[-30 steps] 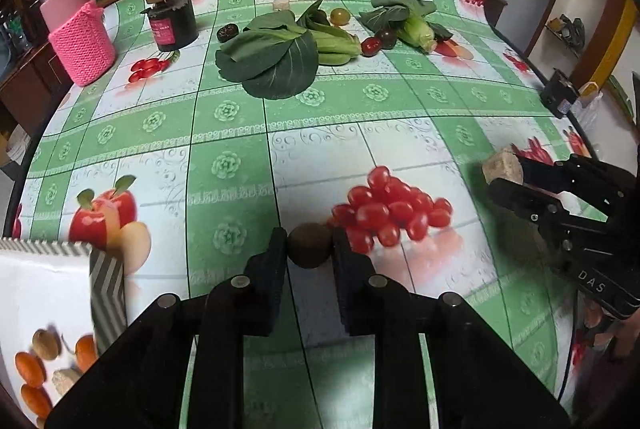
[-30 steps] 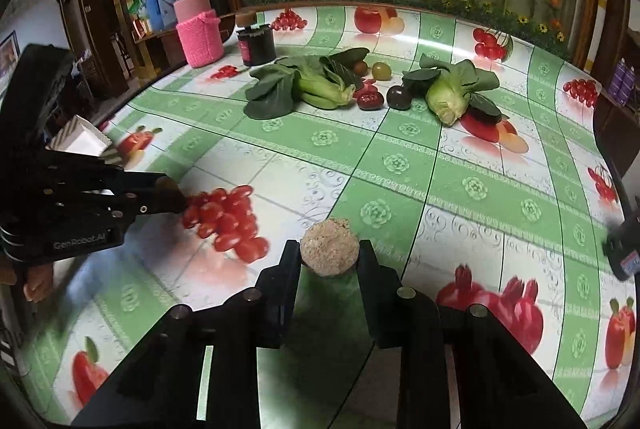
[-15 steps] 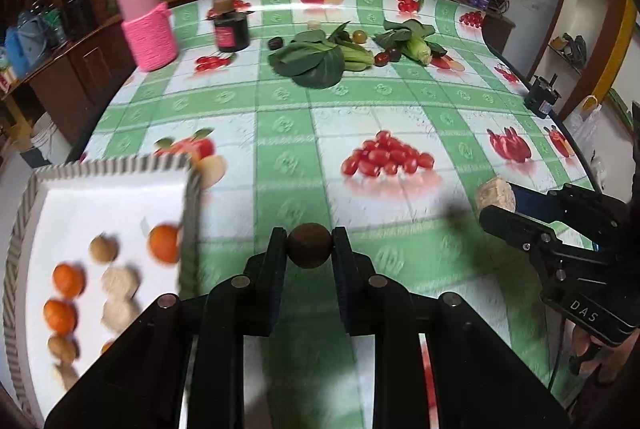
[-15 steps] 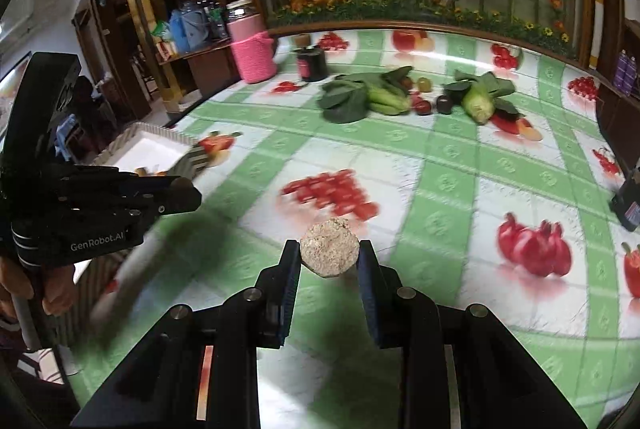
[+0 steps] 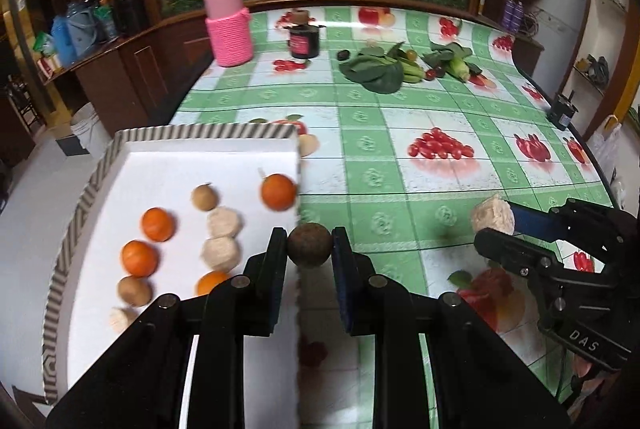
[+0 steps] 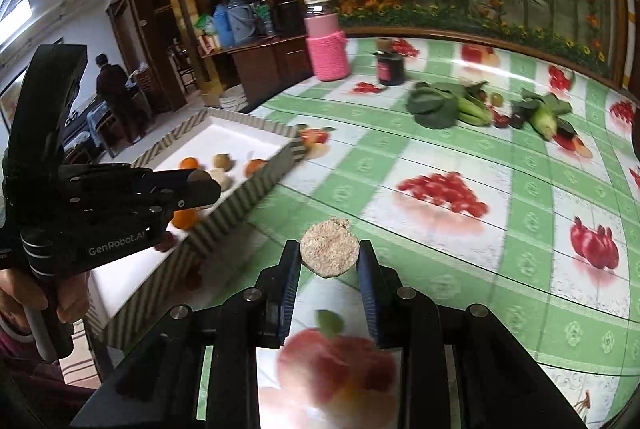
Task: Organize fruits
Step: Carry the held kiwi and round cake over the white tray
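Observation:
My left gripper [image 5: 310,245] is shut on a small dark brown round fruit [image 5: 309,244], held above the right edge of a white tray [image 5: 172,165] with a striped rim. The tray holds several oranges, beige rough balls and brown fruits, such as an orange [image 5: 278,192]. My right gripper [image 6: 329,256] is shut on a beige rough ball [image 6: 329,252] over the green checked tablecloth, to the right of the tray [image 6: 256,185]. In the left wrist view the right gripper [image 5: 496,225] with its beige ball [image 5: 492,216] shows at the right. The left gripper [image 6: 200,185] shows over the tray in the right wrist view.
Leafy greens [image 5: 374,73], corn [image 5: 458,67] and small dark fruits lie at the far side of the table. A pink-covered jar [image 5: 228,29] and a dark jar [image 5: 304,43] stand at the back. A person stands far off [image 6: 112,85]. The table edge runs left of the tray.
Both grippers have pulled back and to the left with their fruits. The tray has come fully into view, and the left gripper now hangs at its right edge.

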{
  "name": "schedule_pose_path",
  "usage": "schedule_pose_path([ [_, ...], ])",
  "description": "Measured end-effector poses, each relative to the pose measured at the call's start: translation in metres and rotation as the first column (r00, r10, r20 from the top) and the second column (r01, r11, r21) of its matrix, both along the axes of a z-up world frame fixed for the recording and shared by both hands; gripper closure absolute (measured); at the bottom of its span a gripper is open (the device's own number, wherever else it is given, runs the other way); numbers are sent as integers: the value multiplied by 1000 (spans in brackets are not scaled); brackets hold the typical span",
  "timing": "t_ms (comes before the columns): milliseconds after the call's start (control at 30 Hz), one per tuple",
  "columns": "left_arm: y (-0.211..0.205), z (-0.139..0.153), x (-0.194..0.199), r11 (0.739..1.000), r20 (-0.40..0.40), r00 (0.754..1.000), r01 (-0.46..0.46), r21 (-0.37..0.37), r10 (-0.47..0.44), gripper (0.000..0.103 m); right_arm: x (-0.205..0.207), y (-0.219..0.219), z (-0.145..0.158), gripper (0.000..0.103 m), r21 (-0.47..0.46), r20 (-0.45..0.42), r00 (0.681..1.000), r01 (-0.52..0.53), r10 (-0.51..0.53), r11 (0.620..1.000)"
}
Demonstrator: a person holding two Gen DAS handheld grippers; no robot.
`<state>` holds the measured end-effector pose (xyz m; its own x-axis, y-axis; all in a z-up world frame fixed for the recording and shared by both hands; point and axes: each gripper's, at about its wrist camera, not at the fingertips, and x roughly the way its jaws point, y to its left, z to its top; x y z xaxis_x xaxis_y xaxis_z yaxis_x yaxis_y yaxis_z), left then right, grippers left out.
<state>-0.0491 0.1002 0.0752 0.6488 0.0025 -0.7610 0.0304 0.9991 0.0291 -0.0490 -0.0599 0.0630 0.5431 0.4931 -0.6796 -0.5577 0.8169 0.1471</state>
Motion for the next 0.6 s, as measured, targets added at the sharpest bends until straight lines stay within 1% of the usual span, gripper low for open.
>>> schedule_pose_path([
  [400, 42, 5, -26, 997, 33, 996, -83, 3, 83, 83, -20, 50, 14, 74, -4, 25, 994, -104, 104, 995],
  [600, 65, 4, -39, 993, 37, 992, -120, -6, 121, 83, -28, 73, 13, 73, -13, 19, 988, -151, 151, 989],
])
